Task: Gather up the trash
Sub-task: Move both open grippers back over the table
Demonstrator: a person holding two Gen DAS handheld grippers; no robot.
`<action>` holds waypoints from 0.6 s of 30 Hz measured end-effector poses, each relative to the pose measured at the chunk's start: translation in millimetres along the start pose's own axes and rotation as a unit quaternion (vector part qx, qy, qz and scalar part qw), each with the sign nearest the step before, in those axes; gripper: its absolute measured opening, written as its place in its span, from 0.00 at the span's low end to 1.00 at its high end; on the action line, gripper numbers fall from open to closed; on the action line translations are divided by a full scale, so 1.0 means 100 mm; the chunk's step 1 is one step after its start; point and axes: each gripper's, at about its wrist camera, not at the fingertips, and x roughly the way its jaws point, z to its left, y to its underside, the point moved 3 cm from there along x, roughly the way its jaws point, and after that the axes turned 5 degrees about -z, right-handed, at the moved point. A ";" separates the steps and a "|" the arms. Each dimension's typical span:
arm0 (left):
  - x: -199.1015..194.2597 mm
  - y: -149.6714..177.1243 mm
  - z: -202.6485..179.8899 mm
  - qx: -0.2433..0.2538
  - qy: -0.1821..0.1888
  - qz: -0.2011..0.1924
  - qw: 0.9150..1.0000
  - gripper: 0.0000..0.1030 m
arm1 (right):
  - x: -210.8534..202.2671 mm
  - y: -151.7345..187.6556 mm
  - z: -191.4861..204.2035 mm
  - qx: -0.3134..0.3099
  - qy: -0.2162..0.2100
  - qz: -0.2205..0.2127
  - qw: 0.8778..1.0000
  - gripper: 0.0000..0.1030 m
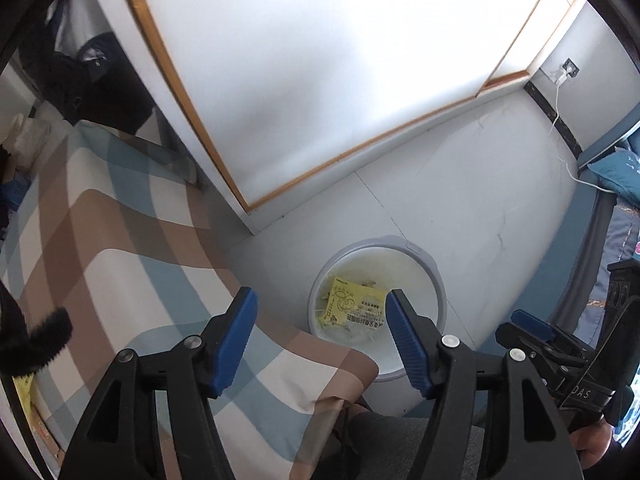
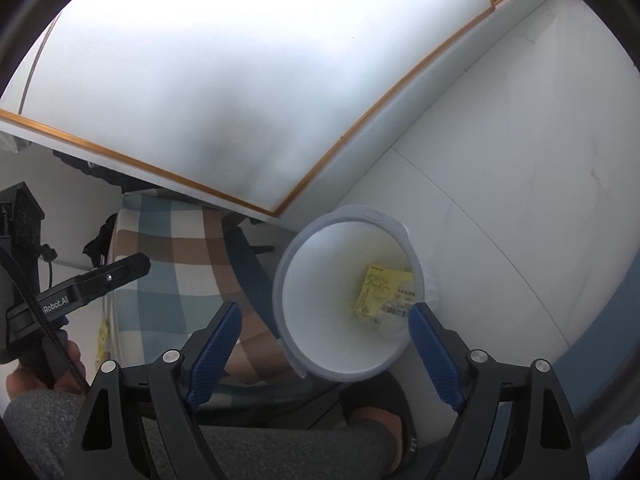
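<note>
A white trash bin with a grey rim (image 1: 380, 239) stands on the pale floor beside a table with a plaid cloth. A yellow printed packet (image 1: 352, 306) lies inside it among thin clear scraps. My left gripper (image 1: 320, 300) hangs above the table's corner and the bin, open, with nothing between its blue pads. The right gripper (image 1: 528, 324) shows at that view's right edge. In the right wrist view the right gripper (image 2: 324, 312) is open and empty above the bin's rim (image 2: 348, 210), and the yellow packet (image 2: 384, 288) lies at the bottom. The left gripper (image 2: 136, 264) reaches in from the left.
The plaid cloth (image 1: 120, 240) covers the table to the left of the bin. A white wardrobe door with wooden trim (image 1: 320, 100) stands behind. A foot in a dark sandal (image 2: 380, 420) is next to the bin. A bed with a blue pillow (image 1: 616, 172) lies at the right.
</note>
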 end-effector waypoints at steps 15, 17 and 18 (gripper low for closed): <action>-1.18 0.21 0.71 -0.091 -0.038 -0.148 0.984 0.61 | -0.77 -0.17 1.00 -0.085 -0.013 -0.091 0.992 0.89; -1.36 0.26 0.85 -0.103 -0.041 -0.170 0.979 0.61 | -0.87 -0.18 1.16 -0.096 -0.018 -0.103 0.990 0.89; -1.45 0.30 0.93 -0.109 -0.047 -0.181 0.976 0.61 | -0.93 -0.18 1.29 -0.105 -0.022 -0.110 0.988 0.89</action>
